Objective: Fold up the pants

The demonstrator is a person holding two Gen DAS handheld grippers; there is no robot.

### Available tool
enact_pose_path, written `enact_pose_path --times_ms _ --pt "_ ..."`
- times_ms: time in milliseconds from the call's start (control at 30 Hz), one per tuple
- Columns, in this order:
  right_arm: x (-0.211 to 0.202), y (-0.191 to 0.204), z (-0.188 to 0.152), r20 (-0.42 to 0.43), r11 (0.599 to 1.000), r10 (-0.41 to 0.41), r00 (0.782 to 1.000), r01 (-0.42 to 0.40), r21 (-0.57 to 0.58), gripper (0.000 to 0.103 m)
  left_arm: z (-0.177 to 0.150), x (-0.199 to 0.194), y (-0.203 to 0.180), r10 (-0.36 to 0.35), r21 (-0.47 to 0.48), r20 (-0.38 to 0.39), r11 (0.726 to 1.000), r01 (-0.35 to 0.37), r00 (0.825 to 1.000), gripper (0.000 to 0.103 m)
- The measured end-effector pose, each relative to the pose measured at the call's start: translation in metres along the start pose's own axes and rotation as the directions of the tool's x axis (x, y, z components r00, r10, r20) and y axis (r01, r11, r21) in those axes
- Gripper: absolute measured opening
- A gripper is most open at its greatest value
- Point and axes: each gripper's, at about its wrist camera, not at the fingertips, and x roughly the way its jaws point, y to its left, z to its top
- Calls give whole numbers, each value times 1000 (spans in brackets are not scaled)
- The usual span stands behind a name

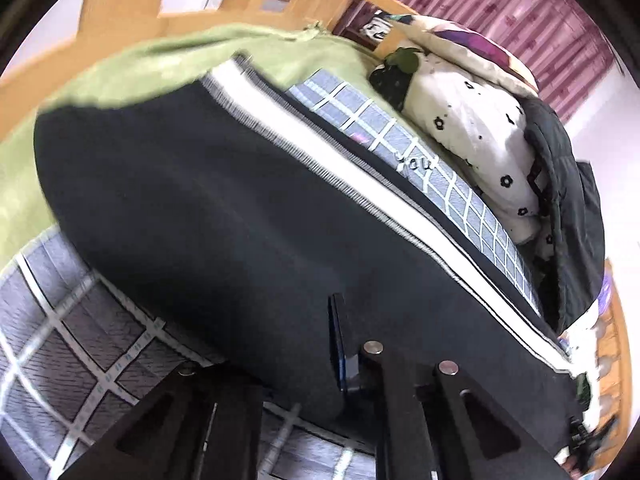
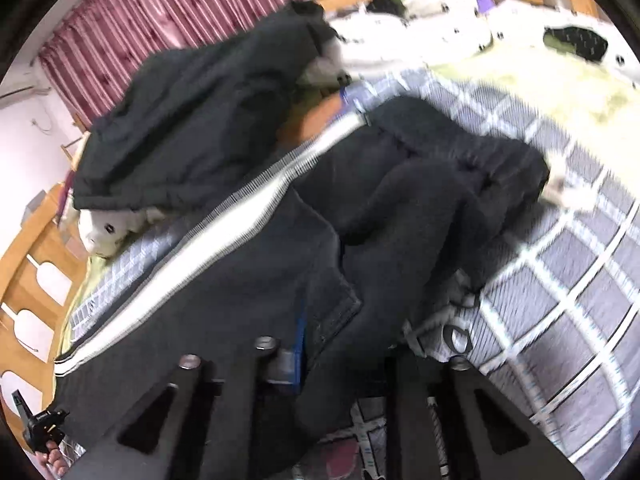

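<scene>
Black track pants (image 1: pixel 224 208) with a white side stripe (image 1: pixel 360 200) lie stretched over the checked bedsheet (image 1: pixel 72 344). My left gripper (image 1: pixel 316 360) is shut on the near edge of the pants, with fabric draped over its fingers. In the right wrist view the pants (image 2: pixel 248 264) bunch into folds at the waist end. My right gripper (image 2: pixel 356 360) is shut on the pants, fabric hanging between the fingers. The other gripper (image 2: pixel 40 428) shows at the lower left, at the far end of the stripe.
A green blanket (image 1: pixel 120 64) lies beyond the pants. A white flowered quilt (image 1: pixel 472 120) and a dark jacket (image 2: pixel 192 120) are piled along the bed's far side. A wooden bed frame (image 2: pixel 24 264) and pink curtains (image 1: pixel 500 4) lie beyond.
</scene>
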Motion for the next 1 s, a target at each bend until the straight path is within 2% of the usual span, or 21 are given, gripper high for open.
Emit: enact_pose_path --times_ms 67,133,200,267,400,500,600,667,767,833,900,967,1000 --pt "-16 -3 14 1 997 59 998 -59 59 12 2 -10 -15 11 28 -2 1000 -11 1000 11" --pt "-40 -7 26 11 991 102 995 -103 87 11 -1 -23 -23 -24 26 -6 999 24 1000 11" --pt "-64 -6 30 29 998 67 997 -67 12 11 -15 -39 -32 -62 65 -18 996 63 998 11" --pt "-90 -12 27 38 998 21 999 -18 -59 11 -34 -50 -37 -69 120 -41 990 74 997 11" --pt "-138 -51 9 30 997 2 1000 1 -76 11 -77 -71 -38 -91 219 -101 969 111 991 11" --pt "-163 -82 -14 20 996 -24 1000 25 -81 11 -106 -82 -34 -77 286 -123 952 109 989 12" --pt "-165 -107 -36 -17 997 -40 999 39 -60 11 -127 -78 -31 -21 328 -119 943 59 993 12" --pt "-154 -118 -49 -49 999 -36 998 35 -24 13 -132 -72 -25 3 324 -123 945 38 992 16" --pt "-151 -129 -67 -95 998 -67 993 68 9 29 -135 -78 -21 -1 302 -105 953 32 994 21" --pt "-165 -136 -73 -67 997 -63 996 65 27 40 -138 -85 -19 18 306 -92 952 11 996 44" --pt "-179 -144 -73 -21 997 -71 997 72 40 62 -143 -92 -12 21 301 -72 954 2 997 57" --pt "-186 -155 -68 34 994 -74 997 71 86 71 -146 -98 -4 12 291 -62 957 6 998 59" --pt "-183 -161 -65 42 991 -65 997 59 118 73 -148 -101 2 11 281 -60 960 6 998 63"
